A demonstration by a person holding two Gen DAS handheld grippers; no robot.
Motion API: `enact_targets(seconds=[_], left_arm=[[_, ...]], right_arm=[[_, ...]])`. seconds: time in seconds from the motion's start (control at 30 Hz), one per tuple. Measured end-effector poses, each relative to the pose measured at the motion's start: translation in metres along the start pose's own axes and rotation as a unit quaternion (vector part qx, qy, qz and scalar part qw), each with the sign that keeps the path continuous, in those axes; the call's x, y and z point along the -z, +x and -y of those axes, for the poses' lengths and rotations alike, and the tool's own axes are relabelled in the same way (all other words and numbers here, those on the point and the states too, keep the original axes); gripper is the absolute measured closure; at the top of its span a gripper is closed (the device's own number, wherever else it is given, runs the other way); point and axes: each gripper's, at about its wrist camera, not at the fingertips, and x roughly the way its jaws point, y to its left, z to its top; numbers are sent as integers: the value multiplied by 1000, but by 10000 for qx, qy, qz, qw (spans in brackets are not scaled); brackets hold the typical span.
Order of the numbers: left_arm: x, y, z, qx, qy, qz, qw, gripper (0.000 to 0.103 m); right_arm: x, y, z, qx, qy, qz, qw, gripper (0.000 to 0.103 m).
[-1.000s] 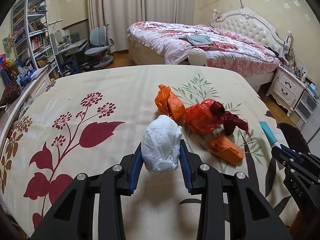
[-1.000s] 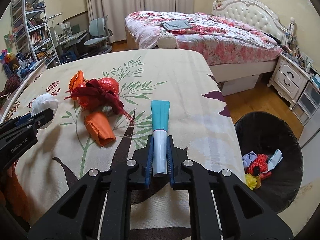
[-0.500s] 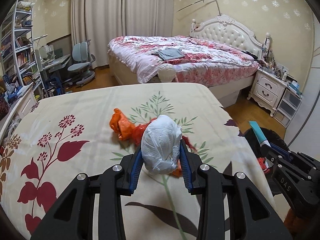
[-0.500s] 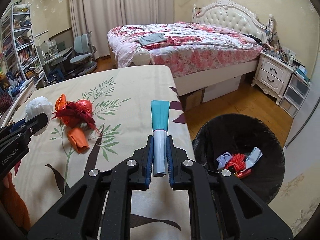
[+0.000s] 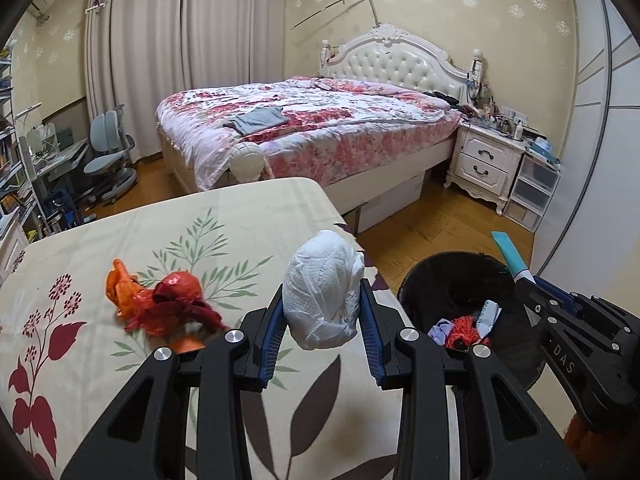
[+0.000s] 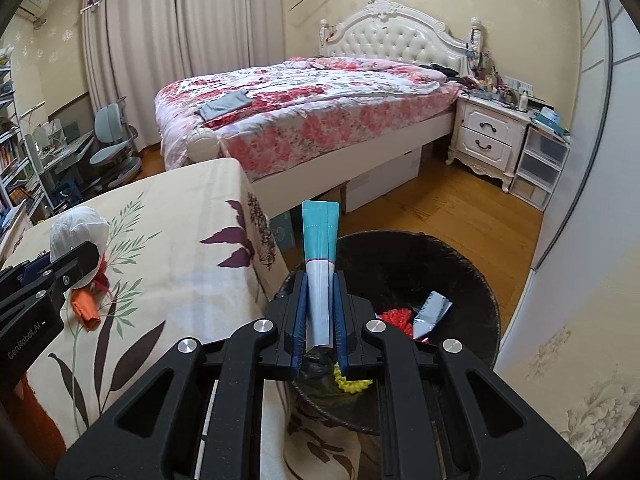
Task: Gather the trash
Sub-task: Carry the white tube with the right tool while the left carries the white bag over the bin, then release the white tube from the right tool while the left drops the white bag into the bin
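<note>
My left gripper (image 5: 323, 312) is shut on a crumpled white paper wad (image 5: 323, 292), held above the right edge of the floral-covered table (image 5: 120, 248). My right gripper (image 6: 319, 312) is shut on a flat teal and white tube (image 6: 319, 256), held over the near rim of the black trash bin (image 6: 452, 264). From the left wrist view the bin (image 5: 452, 280) stands on the floor to the right, with several bits of trash inside. Orange and red plastic wrappers (image 5: 160, 304) lie on the table to the left. In the right wrist view one orange piece (image 6: 85, 308) shows.
A bed with a floral quilt (image 5: 312, 128) stands beyond the table, a white nightstand (image 5: 484, 164) and plastic drawers (image 5: 534, 188) to its right. A desk chair (image 5: 108, 152) and shelves are at the far left. A pale wardrobe panel (image 6: 580, 280) stands right of the bin.
Both grippers have swung to the right, from over the middle of the table toward its right edge and the bin. Each still holds the same item. The wrappers have not moved.
</note>
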Motion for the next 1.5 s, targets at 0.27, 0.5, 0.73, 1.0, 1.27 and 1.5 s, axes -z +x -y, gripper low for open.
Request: enact_targets(seconds=[0.27, 0.5, 0.73, 1.0, 1.27, 1.5], left_arm=[[-6, 24, 36, 193, 191, -99, 9996, 67], [-7, 41, 63, 246, 383, -149, 9989, 67], [-8, 63, 84, 294, 526, -273, 9978, 67], [-7, 85, 103, 255, 673, -405, 9966, 67], [-7, 98, 117, 186, 820, -501, 9952, 66], [-7, 103, 123, 173, 861, -558, 9946, 65]], right_arm=[[2, 7, 33, 291, 250, -10, 9993, 90], [2, 19, 52, 464, 359, -40, 9983, 90], [7, 34, 66, 525, 490, -144, 9973, 90], [13, 49, 77, 576, 621, -297, 9960, 90], [15, 63, 85, 627, 708, -425, 9946, 90], [16, 69, 90, 653, 753, -487, 9938, 86]])
